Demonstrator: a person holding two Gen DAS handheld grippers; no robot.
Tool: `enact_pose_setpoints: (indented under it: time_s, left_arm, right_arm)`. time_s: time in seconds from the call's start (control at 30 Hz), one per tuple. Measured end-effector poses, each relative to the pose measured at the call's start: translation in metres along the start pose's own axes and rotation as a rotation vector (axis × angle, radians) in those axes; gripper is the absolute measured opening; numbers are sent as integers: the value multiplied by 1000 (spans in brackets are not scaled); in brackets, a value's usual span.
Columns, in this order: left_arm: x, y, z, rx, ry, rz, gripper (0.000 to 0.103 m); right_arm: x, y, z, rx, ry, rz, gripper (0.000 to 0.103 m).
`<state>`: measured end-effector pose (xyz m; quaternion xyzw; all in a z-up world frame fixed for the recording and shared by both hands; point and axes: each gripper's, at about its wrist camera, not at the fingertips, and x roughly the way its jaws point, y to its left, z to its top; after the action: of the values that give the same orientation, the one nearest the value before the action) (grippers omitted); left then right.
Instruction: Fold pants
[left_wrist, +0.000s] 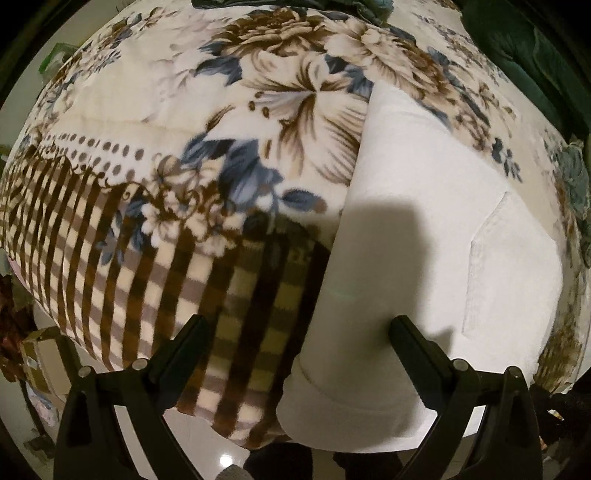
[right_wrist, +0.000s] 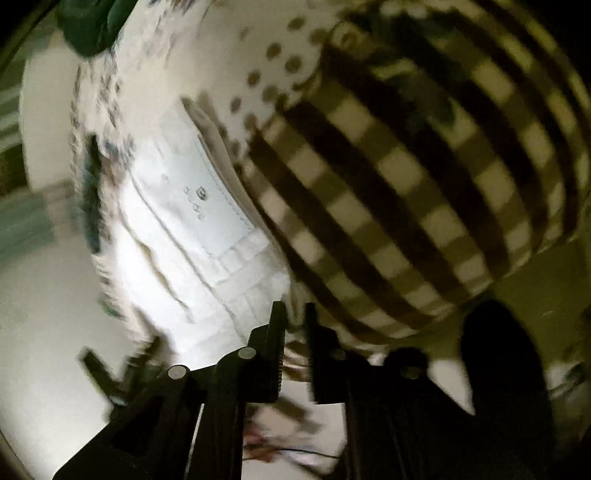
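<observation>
Left wrist view shows white pants (left_wrist: 424, 229) already narrowed lengthwise on the blanket (left_wrist: 184, 147), left gripper (left_wrist: 299, 332) wide, right gripper (right_wrist: 295, 314) nearly closed, apparently empty; crosswise folds remain.

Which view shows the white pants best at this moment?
The left wrist view: the white pants lie sharp and well lit on the floral blanket, hem and back pocket visible. The right wrist view is motion-blurred, showing only the waistband area and a label.
</observation>
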<state>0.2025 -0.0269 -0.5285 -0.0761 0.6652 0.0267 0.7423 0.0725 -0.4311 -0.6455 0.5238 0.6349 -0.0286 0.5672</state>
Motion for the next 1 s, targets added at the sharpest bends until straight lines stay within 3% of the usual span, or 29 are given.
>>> enact_pose_setpoints:
  time_s: [0.07,0.17,0.3,0.4,0.6,0.73,0.87,1.0]
  left_arm:
    - [-1,2,6,-12,-8,-53,101]
    - [5,4,12,-24,0,-147,101]
    - [18,1,16,-6,18,-185,101]
    - [27,-2,21,-6,48,-209,101]
    - [39,-8,29,24,66,-245,101]
    - [42,-9,33,33,68,-280,101]
    - [47,-4,35,24,76,-316,101]
    - [47,2,33,7,61,-362,99]
  right_arm:
    - [-7,5,-7,-46,1,75,54]
    - [1,8,-26,-97,62,176,67]
    - [52,10,-36,-101,131,220,67]
    - [75,13,-35,-91,89,269,68]
    - [82,25,-42,-69,-39,322,69]
    - [63,34,-39,-59,-104,414,69]
    - [78,35,-27,-82,-89,367,69]
    - [87,43,-23,-76,-86,392,69]
